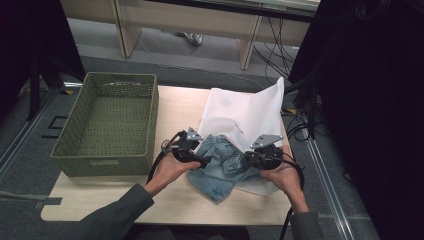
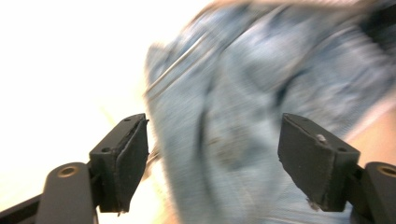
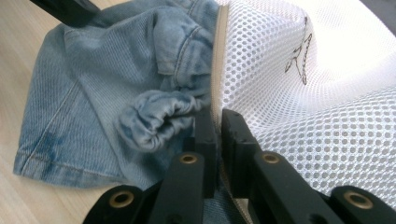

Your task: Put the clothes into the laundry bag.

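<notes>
I've got the right tool (image 3: 217, 122) clenched on the zip edge of the white mesh laundry bag (image 3: 327, 88), right at the rim of its mouth, and I read that grip as the anchor: pinning the zippered edge keeps the opening from sliding off while the denim goes in. In the right gripper view the pads sit nearly together with the cream zip tape nipped between them, mesh to one side and denim to the other

The denim garment (image 1: 220, 167) lies bunched on the table (image 1: 175, 107) at the mouth of the bag, part of it already tucked under the white flap, the rest spilling toward me between my two hands. A gathered cuff or hem of it (image 3: 156, 116) is curled up just beside the right tool's near pad, touching or very close to it

My left tool (image 2: 212, 161) is released, its jaws spread wide with nothing pressed by either pad. The denim (image 2: 243, 121) lies directly ahead of it and spans the gap between the jaws, just beyond them, so I judge it's lined up for a fresh bite on the loose fabric to push more of it inside. That view is blurred, so I can't say which fold it faces

The green woven basket (image 1: 107, 122) stands at the left end of the table, well apart from the work, with nothing visible in it
</notes>
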Demonstrator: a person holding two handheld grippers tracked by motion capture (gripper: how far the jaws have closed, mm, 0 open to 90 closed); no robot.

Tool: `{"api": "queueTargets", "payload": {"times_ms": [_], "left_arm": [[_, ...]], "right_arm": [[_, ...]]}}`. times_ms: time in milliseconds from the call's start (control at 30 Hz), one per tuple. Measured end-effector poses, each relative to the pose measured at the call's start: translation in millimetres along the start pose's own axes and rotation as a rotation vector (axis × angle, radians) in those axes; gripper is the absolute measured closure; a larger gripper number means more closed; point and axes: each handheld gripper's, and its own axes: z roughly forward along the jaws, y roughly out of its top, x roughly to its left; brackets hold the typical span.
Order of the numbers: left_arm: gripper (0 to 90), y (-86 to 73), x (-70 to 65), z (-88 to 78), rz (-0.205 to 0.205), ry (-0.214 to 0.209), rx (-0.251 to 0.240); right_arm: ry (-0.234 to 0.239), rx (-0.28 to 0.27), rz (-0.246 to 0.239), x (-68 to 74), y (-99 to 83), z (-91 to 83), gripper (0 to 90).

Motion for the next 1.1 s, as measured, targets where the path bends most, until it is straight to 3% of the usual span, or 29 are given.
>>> {"api": "queueTargets", "payload": {"times_ms": [67,100,167,267,300,400,433,467,500,533,567,633,667,733,767,833,867,900,967,1000,1033,1100], "left_arm": [[21.8,-1.6,5.3,16.0,-0.048,-0.009,0.025],[21.6,-1.3,7.3,22.0,-0.047,-0.010,0.029],[19.4,-0.1,9.0,31.6,-0.074,-0.037,0.016],[18.1,0.4,10.9,37.7,-0.101,-0.062,0.023],[17.3,-0.5,13.7,41.0,-0.111,-0.067,0.027],[16.6,-0.5,15.5,40.5,-0.121,-0.080,0.026],[16.8,0.7,17.3,38.0,-0.103,-0.082,0.016],[16.7,0.7,17.3,38.0,-0.103,-0.082,0.016],[16.6,1.9,19.3,36.4,-0.105,-0.076,0.009],[16.5,1.9,19.3,36.4,-0.105,-0.076,0.009],[16.4,3.3,22.8,37.8,-0.093,-0.085,0.014],[15.7,5.0,25.0,41.6,-0.098,-0.097,0.012],[17.1,6.2,26.8,44.7,-0.110,-0.134,0.013],[42.4,5.2,26.9,49.2,-0.088,-0.187,-0.006],[57.5,4.4,24.5,49.6,-0.063,-0.184,-0.003],[70.1,3.9,17.6,44.6,-0.023,-0.163,-0.021],[71.9,3.9,17.6,44.6,-0.023,-0.163,-0.021],[72.9,4.2,10.6,33.9,0.019,-0.156,-0.042],[73.2,3.4,-3.2,19.9,0.051,-0.171,-0.068],[73.1,3.1,-5.7,17.4,0.053,-0.181,-0.069],[73.1,2.6,-12.3,12.9,0.055,-0.208,-0.072],[73.0,2.9,-21.1,10.3,0.065,-0.193,-0.078]], "right_arm": [[0.001,-0.003,0.017,0.0,1.0,0.3,81.9],[0.007,-0.010,-0.001,-1.6,1.6,1.6,80.1],[-0.035,-0.007,0.028,-1.5,3.3,1.6,72.0],[-0.055,-0.019,0.004,-1.9,7.8,2.6,68.7],[-0.072,-0.052,-0.016,-0.2,16.8,4.1,61.9],[-0.097,-0.042,-0.059,3.9,34.5,12.0,57.8],[-0.115,-0.032,-0.079,4.8,40.1,16.8,57.5],[-0.115,-0.032,-0.079,4.8,40.1,16.8,57.5],[-0.127,0.028,-0.098,8.4,49.7,30.1,57.5],[-0.136,0.040,-0.103,8.8,51.7,34.3,58.0],[-0.143,0.059,-0.113,8.1,53.6,39.3,61.9],[-0.149,0.066,-0.131,4.5,55.3,45.3,78.0],[-0.142,0.069,-0.122,4.2,55.2,46.0,81.0],[-0.130,0.065,-0.115,2.1,54.8,45.7,84.9],[-0.123,0.064,-0.126,1.2,54.7,45.5,85.5],[-0.111,0.055,-0.098,1.7,54.2,44.2,85.9],[-0.111,0.055,-0.098,1.7,54.2,44.2,85.9],[-0.078,0.023,-0.071,2.6,55.8,39.7,86.0],[-0.045,-0.016,-0.058,5.1,58.2,34.4,86.1],[-0.046,-0.034,-0.077,6.7,61.2,28.6,86.2],[-0.032,-0.047,-0.063,9.1,62.7,26.6,86.2],[0.017,-0.088,-0.057,16.6,68.2,17.8,86.3]]}}
